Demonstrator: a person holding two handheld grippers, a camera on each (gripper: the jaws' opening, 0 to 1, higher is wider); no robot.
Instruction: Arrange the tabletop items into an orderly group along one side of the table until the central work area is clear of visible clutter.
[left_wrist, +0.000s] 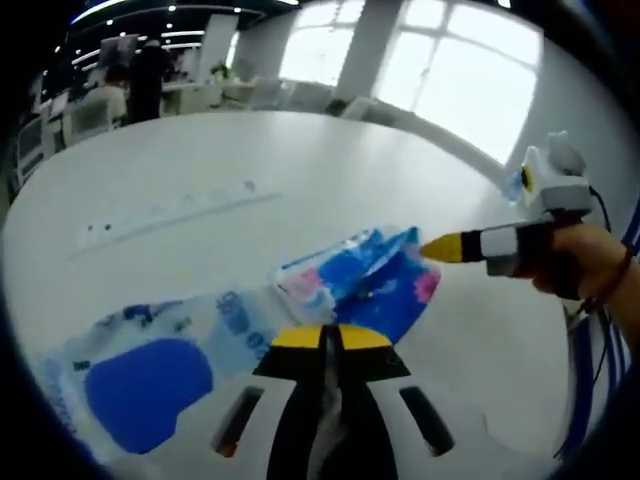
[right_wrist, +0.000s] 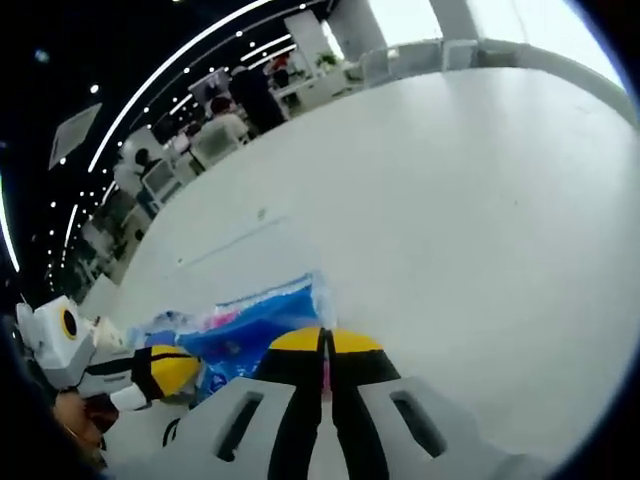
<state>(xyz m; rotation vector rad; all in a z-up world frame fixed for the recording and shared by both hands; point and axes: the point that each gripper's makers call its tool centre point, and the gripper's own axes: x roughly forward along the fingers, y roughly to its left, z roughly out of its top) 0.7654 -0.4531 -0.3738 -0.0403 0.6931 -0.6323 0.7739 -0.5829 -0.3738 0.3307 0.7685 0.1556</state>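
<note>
White table (left_wrist: 300, 160), blue, white and pink printed packet (left_wrist: 370, 280), yellow-tipped black and white left gripper (left_wrist: 325, 340)

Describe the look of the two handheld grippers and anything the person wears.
Both the left gripper and the right gripper have white bodies with slotted openings, black jaws and yellow tips. Seen from the left gripper view, the right gripper carries blue cables; the person's hand has a red wristband.

Print on the blue packet (left_wrist: 360, 285) (blurred) is unreadable.
</note>
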